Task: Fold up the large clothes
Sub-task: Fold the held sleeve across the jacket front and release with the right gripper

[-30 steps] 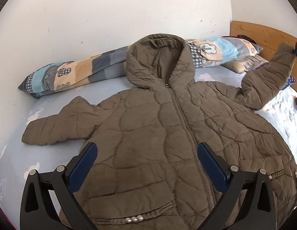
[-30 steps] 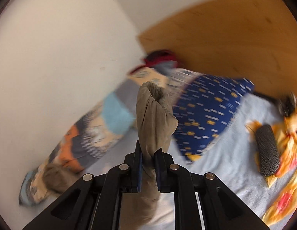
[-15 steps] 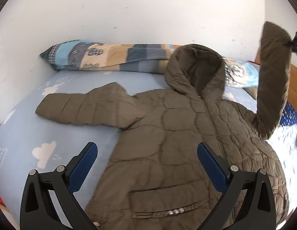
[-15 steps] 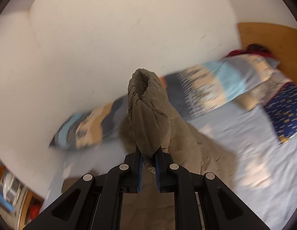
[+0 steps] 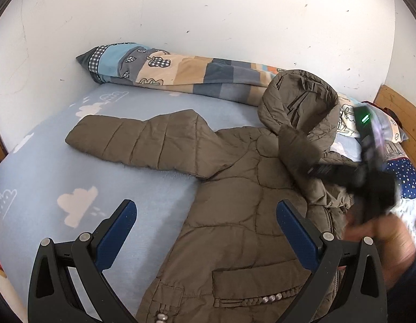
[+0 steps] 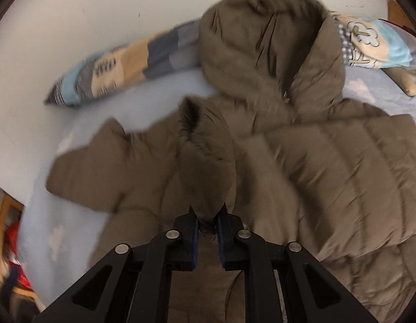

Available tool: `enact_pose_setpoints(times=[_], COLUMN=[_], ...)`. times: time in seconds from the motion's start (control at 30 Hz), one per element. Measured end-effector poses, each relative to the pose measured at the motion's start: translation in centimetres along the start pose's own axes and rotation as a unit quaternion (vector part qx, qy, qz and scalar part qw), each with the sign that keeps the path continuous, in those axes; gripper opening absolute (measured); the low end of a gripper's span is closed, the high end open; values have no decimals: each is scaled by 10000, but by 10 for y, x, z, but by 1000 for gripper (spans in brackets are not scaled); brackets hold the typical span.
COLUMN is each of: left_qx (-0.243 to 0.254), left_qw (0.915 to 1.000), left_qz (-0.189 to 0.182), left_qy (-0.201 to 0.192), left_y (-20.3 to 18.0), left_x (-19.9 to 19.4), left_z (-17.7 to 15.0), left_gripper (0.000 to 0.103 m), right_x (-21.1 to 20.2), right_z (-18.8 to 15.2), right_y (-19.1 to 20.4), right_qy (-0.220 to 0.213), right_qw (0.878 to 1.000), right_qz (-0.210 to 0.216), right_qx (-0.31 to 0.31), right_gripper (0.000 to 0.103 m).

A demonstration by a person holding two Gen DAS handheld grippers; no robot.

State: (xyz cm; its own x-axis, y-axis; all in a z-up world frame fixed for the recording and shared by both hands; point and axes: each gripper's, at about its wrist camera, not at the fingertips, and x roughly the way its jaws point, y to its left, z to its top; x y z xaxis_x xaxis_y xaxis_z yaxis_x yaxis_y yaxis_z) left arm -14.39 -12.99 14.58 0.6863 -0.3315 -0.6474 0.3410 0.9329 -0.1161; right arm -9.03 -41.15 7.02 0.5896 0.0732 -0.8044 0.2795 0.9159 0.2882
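Observation:
A brown quilted hooded jacket [image 5: 242, 215] lies face up on a light blue bed sheet [image 5: 60, 177]. Its left sleeve [image 5: 138, 142] is spread flat to the left. My right gripper [image 6: 208, 222] is shut on the cuff of the right sleeve [image 6: 208, 167] and holds it over the jacket's chest, below the hood [image 6: 261, 40]. It shows blurred in the left wrist view [image 5: 310, 171], with the person's hand [image 5: 380, 239] behind it. My left gripper [image 5: 205, 227] is open and empty above the jacket's lower left edge.
A patchwork pillow [image 5: 181, 70] lies along the white wall behind the hood. A dark blue starred cushion [image 5: 406, 177] and a wooden headboard [image 5: 401, 113] are at the right. The bed's left edge [image 5: 0, 158] drops off beside the spread sleeve.
My right gripper has swung the right sleeve from high at the right down and across onto the jacket's chest. My left gripper's view has shifted left toward the spread sleeve.

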Motion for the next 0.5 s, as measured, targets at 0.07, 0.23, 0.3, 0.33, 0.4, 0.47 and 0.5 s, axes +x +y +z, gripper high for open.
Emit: enact_pose_setpoints(times=[0.07,0.23,0.3,0.33,0.4,0.47,0.5], left_qx=[-6,-14,-5,-12,-15,8,32], left_qw=[10000,10000,10000,10000,9999,9999,9999], left_qz=[-4,-37,-42,-41,-40,-56,-48], left_qy=[11,34,44,54,94,119,115], left_y=[-1,-4,-6,-7,-10,-14,-15], left_x=[1,3,4,4,7,8,9], left_z=[1,1,1,1,0,-1,0], left_gripper=[103,103,103,103,103,103,103], right_x=[12,-38,-68,-78,-92,-93,-89], right_z=[-7,-9,1,7,21,29,31], right_y=[5,-1,-20,-34,-74,-117,-140], right_qy=[327,-10,-437,-586,-838,-775,-722], right_qw=[9991,9953,9954,9956,9963,9951,9927], right_qz=[232,856,761,637,46,-616,-964], right_qx=[-115,-447,-394,-347,-161,-29,24], right_gripper=[37,39,42,43,43,44,44])
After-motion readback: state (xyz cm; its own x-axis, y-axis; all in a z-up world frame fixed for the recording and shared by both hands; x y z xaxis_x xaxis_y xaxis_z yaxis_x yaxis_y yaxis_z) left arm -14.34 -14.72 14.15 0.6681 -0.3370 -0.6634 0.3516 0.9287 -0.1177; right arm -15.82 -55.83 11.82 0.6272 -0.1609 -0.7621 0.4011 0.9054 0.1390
